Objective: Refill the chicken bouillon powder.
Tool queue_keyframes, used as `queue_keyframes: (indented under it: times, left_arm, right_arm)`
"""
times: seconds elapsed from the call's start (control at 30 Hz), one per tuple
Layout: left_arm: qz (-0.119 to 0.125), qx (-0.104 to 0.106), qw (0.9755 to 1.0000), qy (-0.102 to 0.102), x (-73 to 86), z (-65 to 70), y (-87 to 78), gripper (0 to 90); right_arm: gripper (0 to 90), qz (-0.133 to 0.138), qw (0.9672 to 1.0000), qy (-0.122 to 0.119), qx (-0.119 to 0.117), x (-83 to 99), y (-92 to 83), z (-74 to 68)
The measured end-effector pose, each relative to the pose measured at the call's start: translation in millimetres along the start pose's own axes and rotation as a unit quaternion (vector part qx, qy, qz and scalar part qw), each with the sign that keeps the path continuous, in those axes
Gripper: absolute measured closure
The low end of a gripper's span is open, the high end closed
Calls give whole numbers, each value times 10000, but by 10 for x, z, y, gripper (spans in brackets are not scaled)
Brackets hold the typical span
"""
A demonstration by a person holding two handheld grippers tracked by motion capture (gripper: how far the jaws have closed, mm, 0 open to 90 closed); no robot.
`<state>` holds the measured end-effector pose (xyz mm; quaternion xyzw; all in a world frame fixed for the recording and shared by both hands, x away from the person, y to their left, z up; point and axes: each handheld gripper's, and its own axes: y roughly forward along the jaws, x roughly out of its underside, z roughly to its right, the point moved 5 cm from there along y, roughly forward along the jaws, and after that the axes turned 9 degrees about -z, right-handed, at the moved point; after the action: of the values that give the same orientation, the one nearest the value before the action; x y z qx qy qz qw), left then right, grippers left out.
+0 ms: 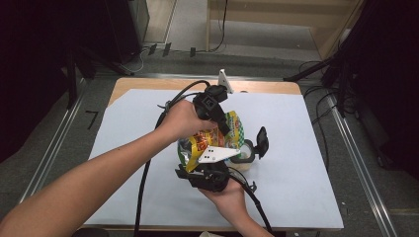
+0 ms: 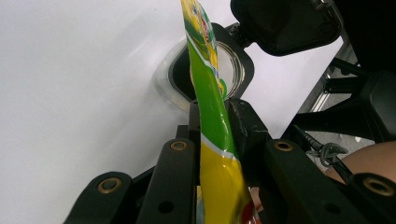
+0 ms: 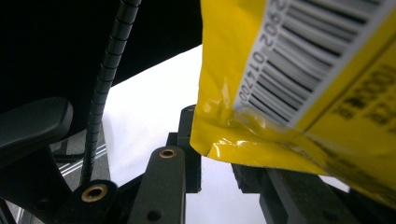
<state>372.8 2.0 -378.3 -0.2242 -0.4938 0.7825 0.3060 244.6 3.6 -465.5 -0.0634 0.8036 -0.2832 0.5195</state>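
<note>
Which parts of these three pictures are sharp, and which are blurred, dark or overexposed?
High view: the white table sheet is evenly lit, while the room around it is dark. Left gripper view: the yellow-green plastic snack bag between the jaws is fairly sharp; the sheet is washed out to plain white. Right gripper view: the bag's barcode is soft from closeness, and the upper left is black.

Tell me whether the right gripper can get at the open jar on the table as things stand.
Probably not yet: the right gripper has the snack bag between its jaws, and the bag hangs right over the jar. The left gripper clamps the bag too.
</note>
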Motion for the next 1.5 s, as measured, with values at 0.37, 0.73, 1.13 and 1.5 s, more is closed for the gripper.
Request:
queue_keyframes:
  times: [0.37, 0.73, 1.13, 1.5]
  left_arm:
    - [-10, -27, 10000, 15, 0, 5, -2, 800]
    - [9, -59, 10000, 26, -15, 36, -28, 797]
    - [-10, -54, 9999, 101, -23, 93, -13, 792]
    - [-23, -63, 9999, 125, -22, 109, -10, 788]
  right_arm:
    - [769, -12, 10000, 0, 13, 3, 2, 6]
    - [768, 21, 10000, 23, 24, -18, -2, 11]
    - [771, -28, 10000, 59, 1, -3, 27, 29]
    - [782, 17, 10000, 88, 17, 0, 17, 40]
